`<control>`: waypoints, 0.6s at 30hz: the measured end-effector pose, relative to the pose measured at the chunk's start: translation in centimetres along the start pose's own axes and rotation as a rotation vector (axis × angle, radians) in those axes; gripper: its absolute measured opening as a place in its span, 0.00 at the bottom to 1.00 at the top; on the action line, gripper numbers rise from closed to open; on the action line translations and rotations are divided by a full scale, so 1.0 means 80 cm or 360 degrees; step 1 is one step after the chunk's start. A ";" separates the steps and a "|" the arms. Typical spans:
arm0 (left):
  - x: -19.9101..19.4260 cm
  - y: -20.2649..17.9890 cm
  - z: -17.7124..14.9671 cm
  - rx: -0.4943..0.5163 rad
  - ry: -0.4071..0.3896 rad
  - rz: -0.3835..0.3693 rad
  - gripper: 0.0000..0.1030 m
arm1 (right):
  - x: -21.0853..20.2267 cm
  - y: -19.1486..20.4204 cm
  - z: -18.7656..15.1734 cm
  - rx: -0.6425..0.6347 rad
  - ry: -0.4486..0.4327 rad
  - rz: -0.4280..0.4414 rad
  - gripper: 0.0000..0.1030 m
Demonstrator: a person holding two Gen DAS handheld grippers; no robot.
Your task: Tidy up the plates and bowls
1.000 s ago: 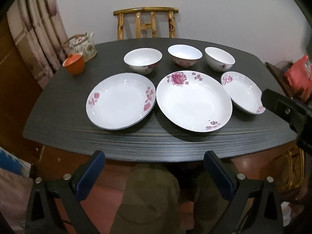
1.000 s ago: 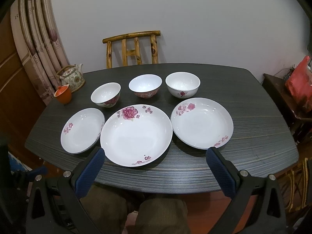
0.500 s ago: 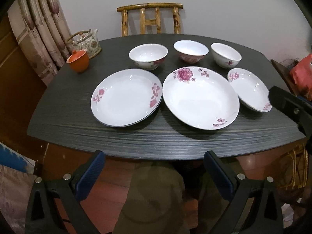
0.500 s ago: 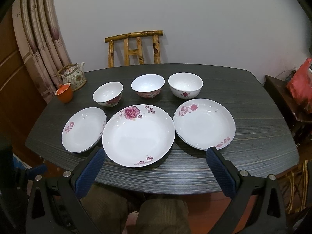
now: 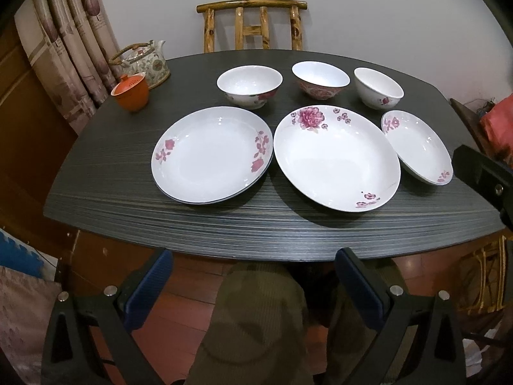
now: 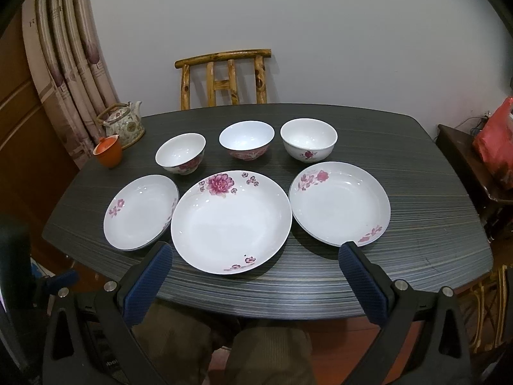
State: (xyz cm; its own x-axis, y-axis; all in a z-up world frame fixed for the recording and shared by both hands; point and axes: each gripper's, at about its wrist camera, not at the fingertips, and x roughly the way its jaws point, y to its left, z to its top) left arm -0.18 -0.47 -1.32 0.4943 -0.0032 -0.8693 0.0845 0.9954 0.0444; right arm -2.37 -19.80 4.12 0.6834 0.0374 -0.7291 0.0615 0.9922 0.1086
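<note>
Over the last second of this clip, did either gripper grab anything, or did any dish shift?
Nothing grabbed. The left gripper and right gripper both drifted slightly toward the table, jaws wide open and empty. The three plates, including the big middle plate, the three bowls behind them and the teapot sit as before.

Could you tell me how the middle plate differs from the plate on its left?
The middle plate looks wider than the left plate. The middle plate bears one big pink bloom at its far rim; the left plate has smaller pink sprigs on both sides. Both are white, empty and lie flat on the dark table.
</note>
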 end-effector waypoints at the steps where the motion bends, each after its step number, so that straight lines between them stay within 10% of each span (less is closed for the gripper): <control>1: 0.000 0.000 -0.001 -0.0004 -0.0005 0.0004 1.00 | 0.000 0.000 0.000 0.0000 0.0001 0.0001 1.00; 18: 0.002 0.000 0.002 0.0002 0.0007 0.0051 1.00 | 0.001 0.001 -0.001 -0.0003 0.0006 0.0003 1.00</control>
State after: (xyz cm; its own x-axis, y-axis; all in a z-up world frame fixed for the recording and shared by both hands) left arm -0.01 -0.52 -1.37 0.4928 0.0294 -0.8697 0.0698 0.9949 0.0732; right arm -2.33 -19.71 4.03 0.6810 0.0400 -0.7312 0.0586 0.9923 0.1088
